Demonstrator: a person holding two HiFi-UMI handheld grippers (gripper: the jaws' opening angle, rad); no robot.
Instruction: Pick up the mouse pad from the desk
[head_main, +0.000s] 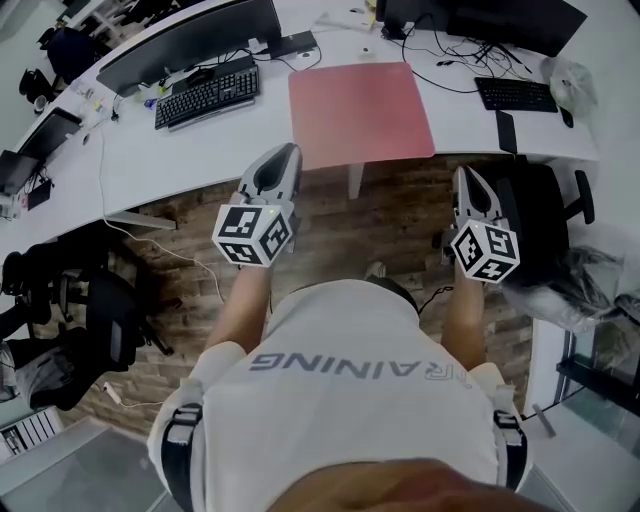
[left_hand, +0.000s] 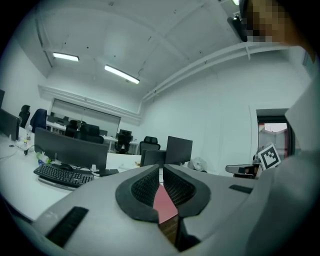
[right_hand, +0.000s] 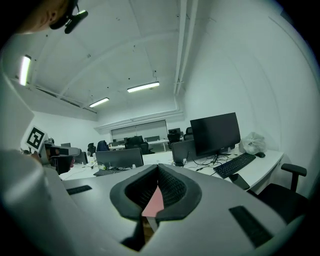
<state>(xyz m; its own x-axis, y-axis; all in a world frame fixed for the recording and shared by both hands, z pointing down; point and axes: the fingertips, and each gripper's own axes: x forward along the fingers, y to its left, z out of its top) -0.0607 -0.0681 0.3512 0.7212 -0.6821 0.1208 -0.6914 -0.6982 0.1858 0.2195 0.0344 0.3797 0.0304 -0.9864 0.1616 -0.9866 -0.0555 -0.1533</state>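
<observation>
The red mouse pad (head_main: 360, 112) lies flat on the white desk (head_main: 180, 160), near its front edge, between two workstations. In the head view both grippers are held out over the wooden floor, short of the desk. My left gripper (head_main: 285, 150) points at the pad's near left corner, and my right gripper (head_main: 466, 172) is off the pad's right side. Both are shut with nothing in them. In the left gripper view a strip of the mouse pad (left_hand: 162, 205) shows below the left gripper (left_hand: 161, 170). The right gripper (right_hand: 158, 167) frames the mouse pad (right_hand: 154, 204) likewise.
A black keyboard (head_main: 207, 97) and monitor (head_main: 190, 40) stand left of the pad. Another keyboard (head_main: 515, 94), a phone (head_main: 506, 132) and a white bag (head_main: 572, 80) are on the right. A black office chair (head_main: 545, 215) stands beside my right gripper. A second chair (head_main: 100, 320) is at far left.
</observation>
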